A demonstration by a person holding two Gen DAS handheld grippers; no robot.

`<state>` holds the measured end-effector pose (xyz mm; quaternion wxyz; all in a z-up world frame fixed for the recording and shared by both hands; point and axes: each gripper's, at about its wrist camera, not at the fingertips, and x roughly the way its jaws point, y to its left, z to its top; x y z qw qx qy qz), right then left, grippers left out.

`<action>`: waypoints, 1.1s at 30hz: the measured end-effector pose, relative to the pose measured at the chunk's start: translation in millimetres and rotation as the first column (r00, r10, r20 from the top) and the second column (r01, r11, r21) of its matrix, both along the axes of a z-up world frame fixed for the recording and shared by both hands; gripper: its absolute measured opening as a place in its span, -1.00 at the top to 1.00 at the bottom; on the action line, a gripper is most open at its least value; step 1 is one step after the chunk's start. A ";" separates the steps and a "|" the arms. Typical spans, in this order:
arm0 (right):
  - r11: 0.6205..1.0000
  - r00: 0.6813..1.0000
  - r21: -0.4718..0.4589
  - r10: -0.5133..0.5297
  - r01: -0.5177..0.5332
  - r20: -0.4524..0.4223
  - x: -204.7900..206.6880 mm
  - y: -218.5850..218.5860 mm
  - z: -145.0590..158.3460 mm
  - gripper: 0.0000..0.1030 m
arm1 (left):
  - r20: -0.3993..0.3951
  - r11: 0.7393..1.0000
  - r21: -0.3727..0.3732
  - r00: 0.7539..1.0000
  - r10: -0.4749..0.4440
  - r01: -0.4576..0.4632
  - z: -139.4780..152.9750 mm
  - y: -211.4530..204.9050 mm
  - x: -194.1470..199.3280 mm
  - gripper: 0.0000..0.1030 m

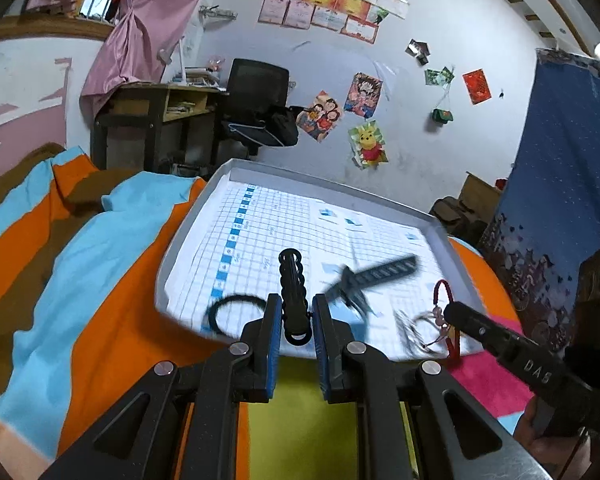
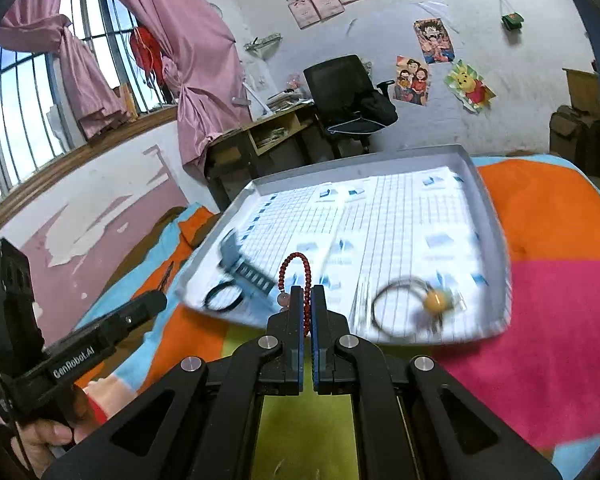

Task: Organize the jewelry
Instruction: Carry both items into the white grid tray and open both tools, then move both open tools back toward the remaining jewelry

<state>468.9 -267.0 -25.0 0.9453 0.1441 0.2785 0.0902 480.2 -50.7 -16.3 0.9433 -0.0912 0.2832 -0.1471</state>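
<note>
**Carrying two bracelets above the tray**

Gripping a black bracelet [image 1: 292,292] at lower centre, the left gripper [image 1: 296,320] is clamped; the right gripper [image 2: 307,304] is pinching a red beaded bracelet [image 2: 294,270]. Both are hanging over the tray [image 2: 488,200]; swinging could slip them loose.

Shallow tray [image 1: 236,168] on striped bedspread [image 1: 112,248]

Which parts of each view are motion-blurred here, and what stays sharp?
Left wrist view: the black bracelet in the left gripper is sharp; the tray contents, especially the dark hair clip, smear. Right wrist view: the red bead bracelet in the right gripper is crisp; the tray's near edge and orange bead blur.
</note>
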 end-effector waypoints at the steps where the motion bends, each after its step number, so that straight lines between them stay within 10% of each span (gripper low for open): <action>1: 1.000 1.000 -0.009 -0.004 0.004 -0.012 13.3 0.0 -4.2 0.94 | -0.006 1.000 0.002 1.000 0.000 0.000 -3.1 0.1 5.8 0.71; 13: 0.995 0.996 -0.088 -0.044 0.036 -0.081 46.4 4.7 -22.8 0.93 | -0.102 0.997 0.040 0.993 0.065 -0.061 -28.6 -4.9 32.8 0.62; 18: 0.992 0.994 -0.121 -0.049 0.037 -0.093 40.4 1.9 -20.9 0.88 | -0.075 0.994 0.023 0.991 0.108 -0.106 -23.6 1.0 22.5 -0.34; 26: 0.989 0.998 -0.141 -0.056 0.049 -0.043 9.9 -8.5 -1.3 0.25 | -0.013 0.983 0.001 0.982 0.186 -0.186 -6.0 15.9 -13.0 -0.76; 33: 0.985 0.996 -0.157 -0.072 0.078 0.044 -45.4 -16.1 30.1 -0.81 | 0.111 0.968 0.007 0.962 0.250 -0.253 22.1 21.2 -73.2 -0.99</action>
